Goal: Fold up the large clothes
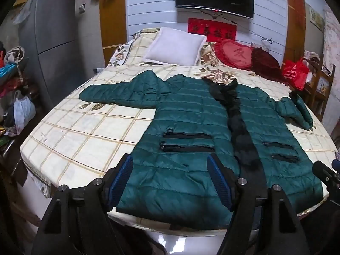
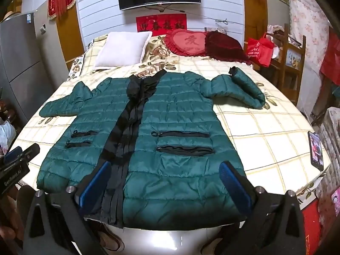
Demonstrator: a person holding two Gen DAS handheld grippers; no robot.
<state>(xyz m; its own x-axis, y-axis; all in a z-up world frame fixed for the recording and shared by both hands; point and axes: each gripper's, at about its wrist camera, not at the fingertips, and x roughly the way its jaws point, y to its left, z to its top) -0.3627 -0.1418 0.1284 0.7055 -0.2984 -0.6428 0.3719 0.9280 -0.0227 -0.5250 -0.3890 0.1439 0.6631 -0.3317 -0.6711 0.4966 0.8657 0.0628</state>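
A long dark green quilted jacket (image 1: pixel 191 114) lies flat, front up, on the bed, collar far, hem at the near edge. A black trim strip (image 1: pixel 238 125) runs down its middle. The left sleeve (image 1: pixel 119 94) is spread out; the right sleeve (image 2: pixel 240 85) is bent back on itself. The jacket also shows in the right wrist view (image 2: pixel 170 127). My left gripper (image 1: pixel 170 163) is open and empty above the hem's left half. My right gripper (image 2: pixel 165 167) is open and empty above the hem's right half. The right gripper's body shows at the left wrist view's right edge.
The bed (image 1: pixel 85 127) has a checked floral sheet. A white pillow (image 1: pixel 176 46) and red cushions (image 1: pixel 235 53) lie at its head. A phone (image 2: pixel 316 150) lies at the bed's right edge. A fridge (image 1: pixel 53 36) and piled clutter stand left; a wooden chair with red bag (image 2: pixel 261 48) right.
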